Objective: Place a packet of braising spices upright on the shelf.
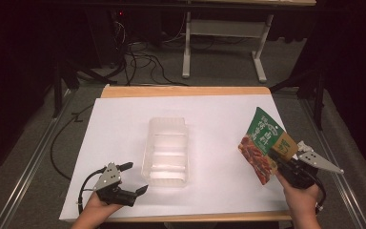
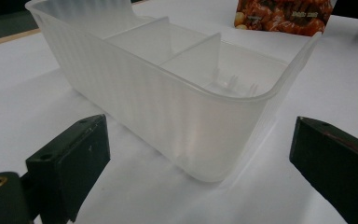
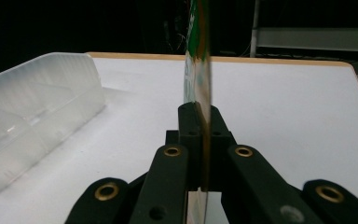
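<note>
Clamped edge-on between the closed jaws of the right gripper (image 1: 286,164), a green snack pouch (image 1: 263,143) is held upright above the table (image 1: 119,124) at about 4 o'clock. The left gripper (image 1: 132,177) is held at 7 o'clock, jaws spread wide and empty, pointed at the near corner of a translucent bin (image 1: 167,151), which is divided into compartments and set at the centre.

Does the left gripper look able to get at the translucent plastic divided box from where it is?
Probably yes: the left gripper is open, the translucent plastic divided box sits just ahead, with only bare white tabletop between.
</note>
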Demonstrator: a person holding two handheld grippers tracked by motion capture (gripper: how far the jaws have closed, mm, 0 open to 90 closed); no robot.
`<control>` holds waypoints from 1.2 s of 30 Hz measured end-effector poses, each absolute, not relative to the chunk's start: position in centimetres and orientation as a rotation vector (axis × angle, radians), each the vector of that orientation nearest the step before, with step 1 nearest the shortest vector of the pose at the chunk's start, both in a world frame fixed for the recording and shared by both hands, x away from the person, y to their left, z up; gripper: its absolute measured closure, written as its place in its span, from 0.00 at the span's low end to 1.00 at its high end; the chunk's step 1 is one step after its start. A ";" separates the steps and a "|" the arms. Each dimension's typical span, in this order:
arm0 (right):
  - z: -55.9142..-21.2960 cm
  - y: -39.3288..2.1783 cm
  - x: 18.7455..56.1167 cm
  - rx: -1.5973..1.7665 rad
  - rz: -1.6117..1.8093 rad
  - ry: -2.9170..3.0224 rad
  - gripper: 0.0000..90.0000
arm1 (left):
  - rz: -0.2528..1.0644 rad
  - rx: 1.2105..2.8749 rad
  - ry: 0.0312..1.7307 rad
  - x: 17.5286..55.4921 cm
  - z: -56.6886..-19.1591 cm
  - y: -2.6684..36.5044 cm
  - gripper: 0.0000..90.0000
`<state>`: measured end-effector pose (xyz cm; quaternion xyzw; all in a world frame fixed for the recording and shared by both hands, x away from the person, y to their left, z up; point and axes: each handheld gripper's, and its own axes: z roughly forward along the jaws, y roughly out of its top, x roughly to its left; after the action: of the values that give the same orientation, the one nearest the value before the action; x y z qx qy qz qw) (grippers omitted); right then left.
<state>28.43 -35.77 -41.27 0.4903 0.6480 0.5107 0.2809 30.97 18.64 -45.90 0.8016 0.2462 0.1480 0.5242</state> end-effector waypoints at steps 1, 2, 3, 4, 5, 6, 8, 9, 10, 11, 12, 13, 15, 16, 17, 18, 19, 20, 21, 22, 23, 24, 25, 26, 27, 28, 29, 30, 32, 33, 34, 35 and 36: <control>-41.3 -35.8 28.4 1.316 1.368 1.735 1.00 | 0.354 1.919 0.591 31.0 -45.9 18.6 0.06; -41.2 -35.9 28.4 1.313 1.365 1.733 1.00 | 0.353 1.921 0.591 30.9 -45.9 18.6 0.06; -41.2 -35.9 28.3 1.314 1.361 1.729 1.00 | 0.352 1.920 0.592 30.9 -45.9 18.5 0.06; -41.1 -36.0 28.3 1.313 1.367 1.726 1.00 | 0.350 1.917 0.594 30.9 -45.9 18.5 0.06; -41.0 -36.1 28.2 1.312 1.374 1.724 1.00 | 0.350 1.915 0.596 30.9 -45.9 18.5 0.06; -40.9 -36.3 28.2 1.312 1.385 1.713 1.00 | 0.350 1.914 0.598 30.9 -45.9 18.4 0.06; -40.7 -36.6 28.0 1.313 1.416 1.695 1.00 | 0.351 1.919 0.600 30.9 -46.0 18.4 0.06; -40.5 -36.7 27.9 1.313 1.425 1.692 1.00 | 0.350 1.919 0.602 30.9 -46.0 18.3 0.06; -40.4 -36.8 27.9 1.309 1.438 1.689 1.00 | 0.348 1.921 0.603 30.9 -46.0 18.3 0.06; -40.4 -36.8 27.8 1.304 1.447 1.689 1.00 | 0.348 1.923 0.604 30.9 -46.0 18.3 0.06; -40.3 -36.8 27.7 1.304 1.451 1.687 1.00 | 0.349 1.922 0.606 30.9 -46.0 18.3 0.06; -40.3 -36.8 27.7 1.297 1.454 1.691 1.00 | 0.349 1.922 0.606 30.9 -46.0 18.3 0.06; -40.3 -36.8 27.7 1.293 1.455 1.692 1.00 | 0.351 1.921 0.607 30.9 -46.0 18.3 0.06; -40.3 -36.8 27.7 1.287 1.461 1.694 1.00 | 0.354 1.919 0.608 30.9 -46.0 18.3 0.06; -40.3 -36.8 27.7 1.287 1.461 1.694 1.00 | 0.354 1.919 0.608 30.9 -46.0 18.3 0.06; -40.2 -36.7 27.6 1.282 1.461 1.694 1.00 | 0.356 1.918 0.608 30.9 -46.0 18.3 0.06; -40.2 -36.7 27.6 1.278 1.463 1.694 1.00 | 0.354 1.918 0.608 30.9 -46.0 18.4 0.06; -40.1 -36.6 27.6 1.275 1.466 1.694 1.00 | 0.354 1.918 0.608 30.9 -46.0 18.4 0.06; -40.1 -36.5 27.6 1.273 1.471 1.693 1.00 | 0.356 1.917 0.609 30.9 -46.0 18.4 0.06; -40.1 -36.4 27.6 1.263 1.471 1.699 1.00 | 0.356 1.916 0.609 30.9 -46.0 18.4 0.06; -40.0 -36.3 27.6 1.256 1.473 1.701 1.00 | 0.357 1.917 0.609 30.9 -46.0 18.4 0.06; -40.0 -36.1 27.5 1.255 1.476 1.705 1.00 | 0.360 1.918 0.608 30.9 -46.0 18.4 0.06; -39.9 -36.0 27.5 1.248 1.478 1.708 1.00 | 0.360 1.919 0.606 30.9 -46.0 18.4 0.06; -39.9 -35.8 27.5 1.243 1.478 1.709 1.00 | 0.360 1.918 0.604 30.8 -45.9 18.4 0.06; -39.8 -35.7 27.5 1.245 1.485 1.707 1.00 | 0.361 1.915 0.603 30.8 -45.9 18.4 0.06; -39.7 -35.5 27.5 1.245 1.496 1.703 1.00 | 0.363 1.915 0.602 30.8 -45.9 18.4 0.06; -39.7 -35.3 27.5 1.242 1.508 1.702 1.00 | 0.362 1.913 0.602 30.8 -45.9 18.5 0.06; -39.5 -35.1 27.5 1.235 1.516 1.701 1.00 | 0.364 1.912 0.601 30.9 -45.9 18.5 0.06; -39.3 -34.6 27.4 1.227 1.529 1.708 1.00 | 0.363 1.910 0.601 30.9 -45.8 18.6 0.06; -39.1 -34.4 27.4 1.215 1.535 1.710 1.00 | 0.362 1.911 0.599 30.8 -45.8 18.6 0.06; -39.0 -34.1 27.4 1.213 1.543 1.710 1.00 | 0.365 1.914 0.596 30.8 -45.8 18.6 0.06; -38.9 -33.9 27.4 1.208 1.549 1.711 1.00 | 0.366 1.915 0.594 30.8 -45.8 18.6 0.06; -38.8 -33.7 27.4 1.202 1.553 1.713 1.00 | 0.366 1.915 0.593 30.8 -45.8 18.7 0.06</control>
<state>27.39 -33.70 -38.79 0.4449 0.6339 0.5746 0.2647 30.81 18.67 -45.81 0.8002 0.2478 0.1530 0.5243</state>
